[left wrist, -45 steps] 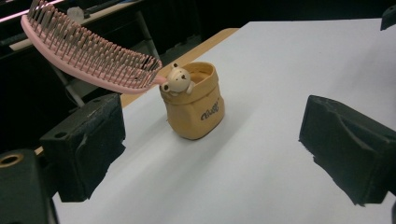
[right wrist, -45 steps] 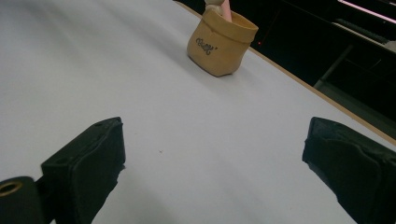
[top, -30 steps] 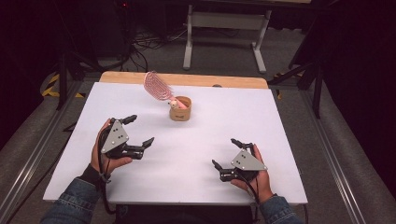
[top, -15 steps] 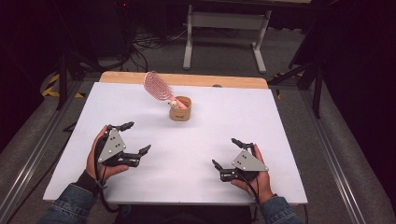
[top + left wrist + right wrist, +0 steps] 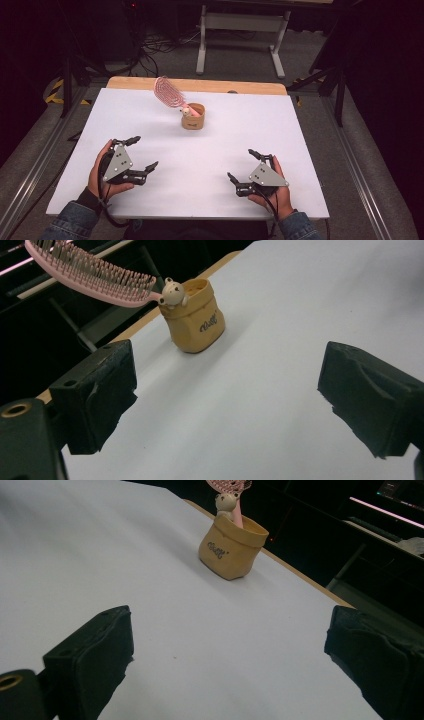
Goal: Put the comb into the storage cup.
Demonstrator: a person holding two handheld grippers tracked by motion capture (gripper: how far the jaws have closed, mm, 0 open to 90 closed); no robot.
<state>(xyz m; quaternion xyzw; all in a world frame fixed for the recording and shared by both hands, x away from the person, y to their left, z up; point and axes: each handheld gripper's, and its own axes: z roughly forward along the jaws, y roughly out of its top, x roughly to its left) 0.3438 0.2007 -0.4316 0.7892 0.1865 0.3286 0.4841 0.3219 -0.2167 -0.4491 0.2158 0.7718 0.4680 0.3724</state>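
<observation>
A small tan holder (image 5: 193, 117) shaped like a sack stands toward the back middle of the white table (image 5: 250, 125). A pink hairbrush (image 5: 169, 92) leans out of it to the left, handle down, and a tiny bear figure (image 5: 186, 112) sits on the rim. In the left gripper view the holder (image 5: 195, 315), the brush (image 5: 90, 272) and the bear (image 5: 172, 292) lie ahead. The right gripper view shows the holder (image 5: 231, 547) ahead too. My left gripper (image 5: 141, 153) rests open at the front left. My right gripper (image 5: 243, 165) rests open at the front right. Both hold nothing.
A wooden strip (image 5: 210, 86) runs along the table's far edge. Beyond it stand a grey metal frame (image 5: 240, 35) and cables on the floor. Dark stands flank the table on both sides. Wide bare tabletop lies between the grippers and the holder.
My left gripper has drifted a little toward the table's front edge and the left. The right gripper and the holder with the brush have stayed put.
</observation>
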